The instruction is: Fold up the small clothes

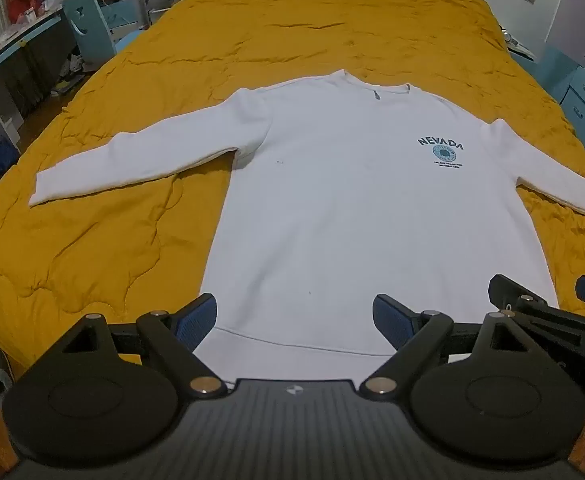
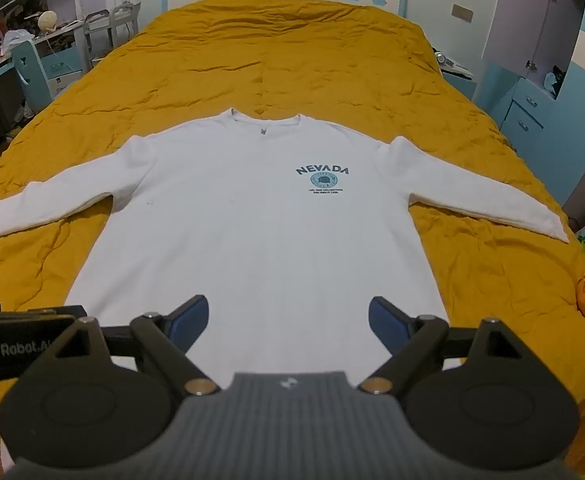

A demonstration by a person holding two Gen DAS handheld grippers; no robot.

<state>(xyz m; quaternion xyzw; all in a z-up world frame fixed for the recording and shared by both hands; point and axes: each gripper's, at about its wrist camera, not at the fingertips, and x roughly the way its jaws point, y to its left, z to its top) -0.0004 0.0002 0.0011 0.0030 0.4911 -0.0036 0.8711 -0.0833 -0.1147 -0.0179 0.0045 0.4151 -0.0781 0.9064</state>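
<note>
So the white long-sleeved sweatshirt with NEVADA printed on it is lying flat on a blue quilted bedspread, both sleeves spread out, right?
Not quite: the quilted bedspread is mustard yellow, not blue. The white long-sleeved NEVADA sweatshirt does lie flat on it with both sleeves spread, as the right wrist view shows.

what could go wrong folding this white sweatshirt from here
1. The rumpled mustard quilted bedspread lies right under the white long-sleeved sweatshirt; a low pinch could catch both layers.
2. The open left hand-held gripper and right hand-held gripper hover close together and could collide.
</note>
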